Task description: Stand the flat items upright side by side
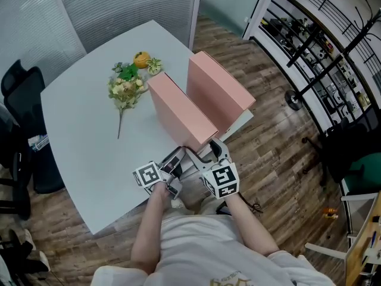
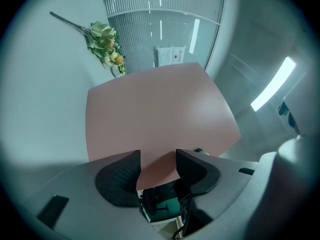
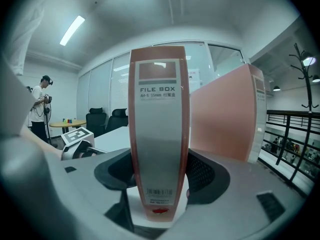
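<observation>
Two pink file boxes stand upright side by side on the pale table. Both grippers hold the near end of the nearer box, by the table's front edge. The right gripper is shut on this box's grey labelled spine, one pad on each side. The left gripper is turned on its side, and its jaws are shut on a lower corner of the same box. The second box stands just to the right, apart from both grippers.
A bunch of artificial flowers with an orange fruit lies on the table beyond the boxes. Black office chairs stand at the left. A black rack runs along the right. A person stands far off.
</observation>
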A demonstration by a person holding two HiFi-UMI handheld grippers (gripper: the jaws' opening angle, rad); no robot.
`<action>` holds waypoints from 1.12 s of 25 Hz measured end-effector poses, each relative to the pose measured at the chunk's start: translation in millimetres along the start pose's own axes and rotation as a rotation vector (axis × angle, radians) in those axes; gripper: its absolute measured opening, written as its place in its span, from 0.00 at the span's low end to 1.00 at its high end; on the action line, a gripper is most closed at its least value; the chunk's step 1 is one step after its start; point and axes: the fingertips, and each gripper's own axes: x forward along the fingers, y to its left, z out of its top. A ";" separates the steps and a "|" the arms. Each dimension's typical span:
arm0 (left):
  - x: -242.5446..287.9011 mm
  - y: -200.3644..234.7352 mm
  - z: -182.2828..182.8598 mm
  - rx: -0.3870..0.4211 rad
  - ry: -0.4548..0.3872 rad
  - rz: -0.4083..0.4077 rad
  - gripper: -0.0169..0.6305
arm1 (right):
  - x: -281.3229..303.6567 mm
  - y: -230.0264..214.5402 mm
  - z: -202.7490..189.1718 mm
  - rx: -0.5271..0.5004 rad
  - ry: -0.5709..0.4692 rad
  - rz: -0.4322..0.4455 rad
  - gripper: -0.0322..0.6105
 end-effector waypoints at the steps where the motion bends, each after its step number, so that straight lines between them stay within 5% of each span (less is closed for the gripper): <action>1: 0.1 -0.5 -0.4 -0.003 -0.001 -0.001 0.35 | -0.5 0.0 0.1 -0.001 0.000 0.000 0.54; 28: 7.3 5.8 0.0 -0.061 -0.014 -0.019 0.35 | -20.1 -6.5 -8.4 -0.007 0.026 0.039 0.47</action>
